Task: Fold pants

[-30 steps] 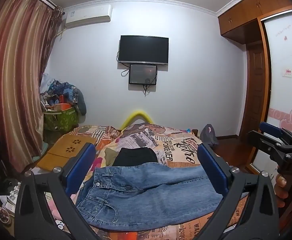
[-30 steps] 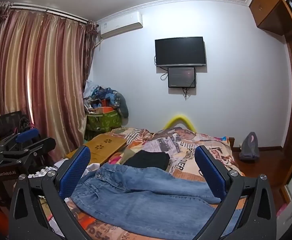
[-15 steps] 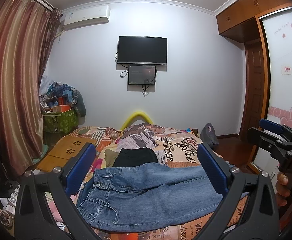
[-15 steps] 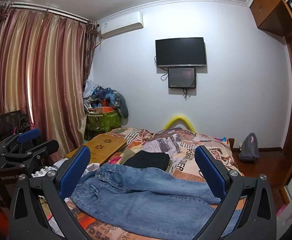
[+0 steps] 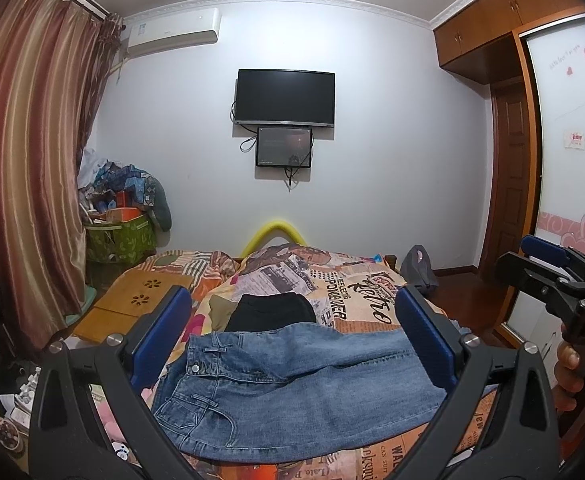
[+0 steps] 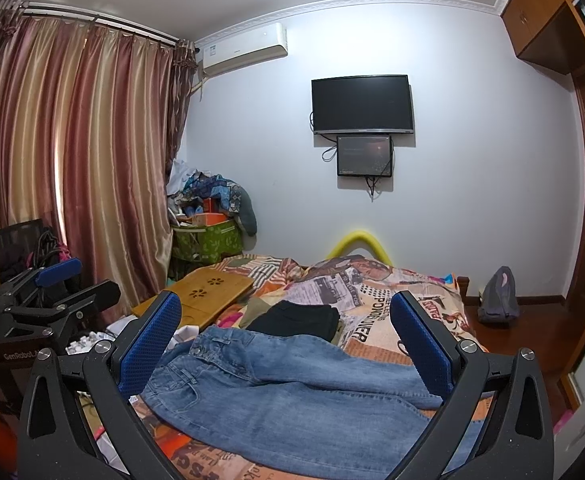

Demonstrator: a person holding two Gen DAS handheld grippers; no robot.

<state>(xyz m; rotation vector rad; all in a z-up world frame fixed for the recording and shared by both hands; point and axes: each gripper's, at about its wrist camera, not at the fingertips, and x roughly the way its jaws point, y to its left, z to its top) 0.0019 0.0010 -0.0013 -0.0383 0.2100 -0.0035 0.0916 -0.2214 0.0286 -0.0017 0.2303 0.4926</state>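
Blue jeans (image 5: 292, 384) lie flat across the near end of the bed, waistband to the left, legs running right; they also show in the right wrist view (image 6: 292, 396). My left gripper (image 5: 292, 336) is open and empty, held above the jeans. My right gripper (image 6: 286, 340) is open and empty, also above the jeans. The right gripper shows at the right edge of the left wrist view (image 5: 560, 280). The left gripper shows at the left of the right wrist view (image 6: 52, 300).
A folded black garment (image 5: 272, 312) lies behind the jeans on the newspaper-print bedspread (image 5: 352, 304). A wooden lap table (image 5: 140, 304) rests on the bed's left side. A cluttered green box (image 5: 120, 232), curtains (image 5: 24, 160) and a grey bag (image 5: 420, 268) surround the bed.
Both views have shifted very slightly; the jeans and both open grippers stay as they were.
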